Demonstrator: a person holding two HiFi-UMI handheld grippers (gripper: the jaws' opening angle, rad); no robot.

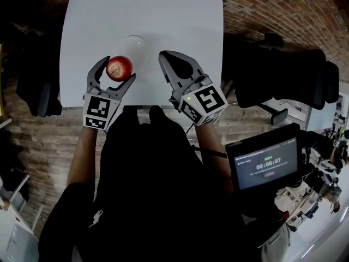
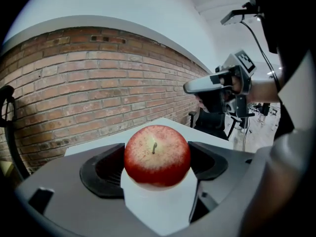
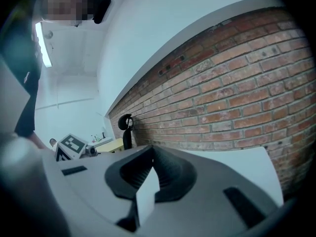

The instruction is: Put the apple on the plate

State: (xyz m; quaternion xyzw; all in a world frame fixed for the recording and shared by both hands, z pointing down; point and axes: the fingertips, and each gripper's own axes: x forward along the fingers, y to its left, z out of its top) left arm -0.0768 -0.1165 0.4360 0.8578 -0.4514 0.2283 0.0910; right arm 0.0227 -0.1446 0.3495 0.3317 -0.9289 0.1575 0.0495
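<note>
A red apple (image 1: 119, 67) sits between the two fingers of my left gripper (image 1: 113, 74), which is shut on it. In the left gripper view the apple (image 2: 157, 154) fills the gap between the dark pads, stem up, over the white table. A pale white plate (image 1: 134, 46) lies just beyond and right of the apple; the apple overlaps its near left rim. I cannot tell whether the apple touches the table. My right gripper (image 1: 173, 64) hovers to the right of the plate, shut and empty, its tips meeting (image 3: 150, 152).
The white table (image 1: 180, 21) ends close in front of me, with brick around it. Black office chairs stand at the left (image 1: 38, 94) and right (image 1: 283, 75). A small screen (image 1: 267, 164) with a timer is at my lower right.
</note>
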